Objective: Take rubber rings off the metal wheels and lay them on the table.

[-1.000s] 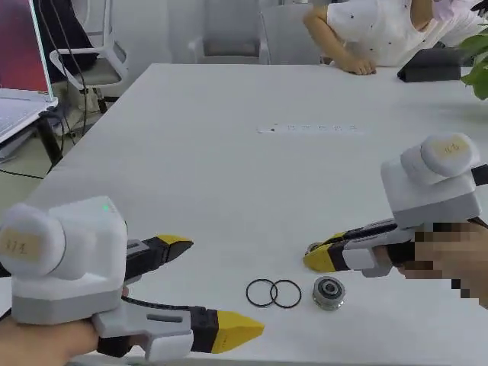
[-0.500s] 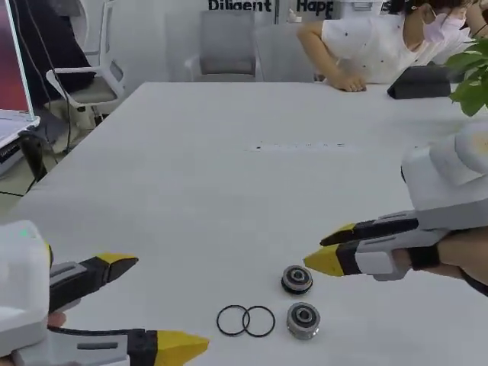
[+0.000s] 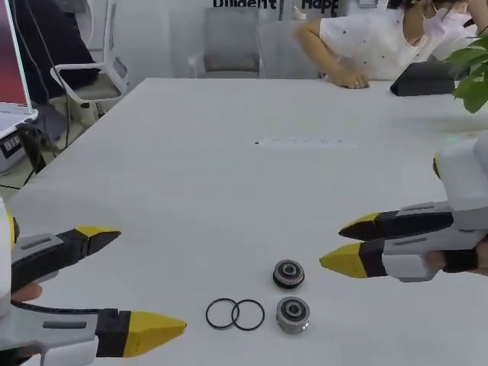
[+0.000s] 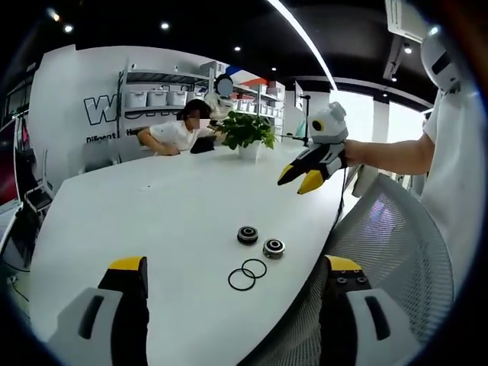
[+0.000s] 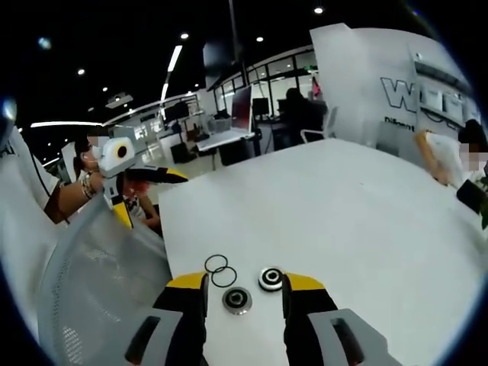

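— What is seen largest?
— A white table [image 3: 229, 175] is spread from near to far. A person [image 3: 366, 38] is seated at its far edge, with a chair [image 3: 225, 42] to the left of them.
— And the grippers?
— The left gripper [image 3: 145, 280] is held at the near left, its jaws spread wide and nothing gripped. The right gripper [image 3: 334, 244] is held at the right, over the table, its jaws parted too, with nothing between them.
— Where are the wheels found?
— Two are set on the table towards its near edge, between the grippers: the far wheel [image 3: 288, 273] and, just beside it, the near wheel [image 3: 293, 313]. Neither is touched by a jaw.
— The rings?
— Two rings [image 3: 235, 314] are laid flat on the table just left of the near wheel, overlapping each other.
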The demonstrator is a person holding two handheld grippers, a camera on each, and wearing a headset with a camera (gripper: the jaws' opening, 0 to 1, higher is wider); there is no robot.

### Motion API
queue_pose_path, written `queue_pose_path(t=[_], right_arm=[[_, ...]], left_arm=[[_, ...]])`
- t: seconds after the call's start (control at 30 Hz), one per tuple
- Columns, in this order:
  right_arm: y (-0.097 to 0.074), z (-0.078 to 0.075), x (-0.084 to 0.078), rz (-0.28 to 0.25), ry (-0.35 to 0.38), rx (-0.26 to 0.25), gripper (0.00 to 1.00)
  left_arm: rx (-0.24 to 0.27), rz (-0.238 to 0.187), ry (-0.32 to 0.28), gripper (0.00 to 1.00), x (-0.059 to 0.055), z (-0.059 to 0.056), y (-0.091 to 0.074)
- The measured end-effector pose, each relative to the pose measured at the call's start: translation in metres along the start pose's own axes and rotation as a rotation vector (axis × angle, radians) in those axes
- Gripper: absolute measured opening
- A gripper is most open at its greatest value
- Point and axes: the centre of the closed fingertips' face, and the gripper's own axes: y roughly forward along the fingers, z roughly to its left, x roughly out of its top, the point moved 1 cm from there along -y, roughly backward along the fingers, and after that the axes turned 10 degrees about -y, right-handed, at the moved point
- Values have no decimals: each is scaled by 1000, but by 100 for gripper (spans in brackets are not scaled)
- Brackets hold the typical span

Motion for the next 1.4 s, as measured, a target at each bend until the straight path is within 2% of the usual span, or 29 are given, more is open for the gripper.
queue_pose_path(t=[0.13, 0.27, 0.5, 0.63, 0.87, 1.03, 1.17, 1.27, 1.4], right_arm=[[-6, -2, -6, 4, -14, -7, 39], [-10, -5, -13, 5, -15, -10, 41], [-14, -11, -21, -3, -14, -18, 44], [-14, -13, -24, -19, -4, -20, 46], [-12, -12, -35, -11, 2, -16, 47], [-10, -12, -43, -20, 2, -14, 47], [-8, -12, -50, -20, 6, -13, 47], [-7, -12, -54, -26, 12, -14, 47], [-6, -9, -59, -32, 36, -5, 47]], left_arm=[[-17, -26, -24, 95, 9, -1, 1], [-18, -29, -15, 99, 15, -2, 1], [-40, -32, -10, 99, 26, -5, 2], [-54, -6, 15, 99, 29, -6, 7], [-86, 5, 44, 99, 38, -13, 16], [-103, 38, 86, 99, 42, -17, 25], [-90, 32, 121, 99, 49, -14, 32], [-88, 18, 126, 99, 57, -12, 37], [-107, 8, 146, 99, 68, -15, 45]])
